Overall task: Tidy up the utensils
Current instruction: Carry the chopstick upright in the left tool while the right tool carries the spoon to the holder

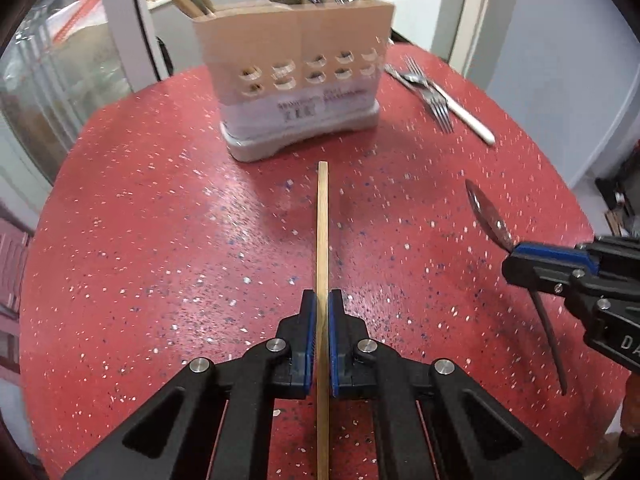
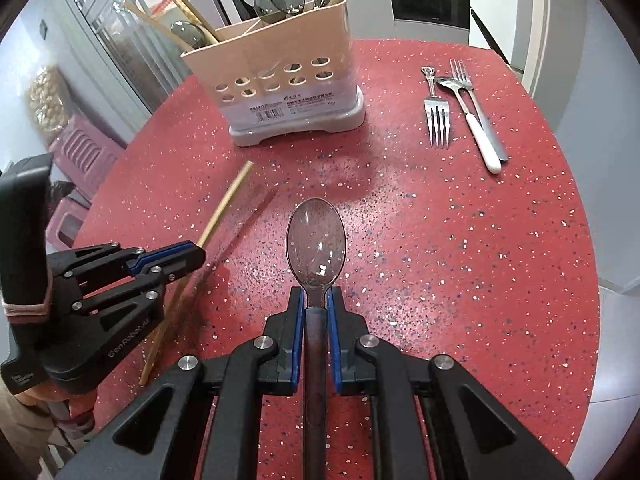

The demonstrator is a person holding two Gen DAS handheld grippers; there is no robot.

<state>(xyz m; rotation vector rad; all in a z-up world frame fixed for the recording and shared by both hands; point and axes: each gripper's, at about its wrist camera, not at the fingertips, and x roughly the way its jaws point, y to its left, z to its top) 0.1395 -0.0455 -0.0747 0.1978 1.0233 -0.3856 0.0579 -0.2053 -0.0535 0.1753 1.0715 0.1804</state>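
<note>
Utensils on red speckled table [image 2: 460,264], bamboo chopstick [image 1: 322,232] clamped in left gripper [image 1: 322,304], smoky translucent spoon [image 2: 316,236] pinched at its neck by right gripper [image 2: 316,300], perforated beige utensil caddy [image 2: 276,80] behind, forks [image 2: 437,120] and white-handled spoon [image 2: 476,128] lying far right.

1. round table top [image 2: 460,260], red with pale and dark speckles, glossy.
2. beige utensil holder [image 2: 280,88] on a pale grey base, standing upright near the far edge; round holes in its front wall, a white barcode label below them.
3. fork [image 2: 437,120] right of the holder, tines toward the viewer.
4. white-handled spoon [image 2: 474,124], lying just beside a second fork [image 2: 464,76], tines away; whether they touch cannot be told.
</note>
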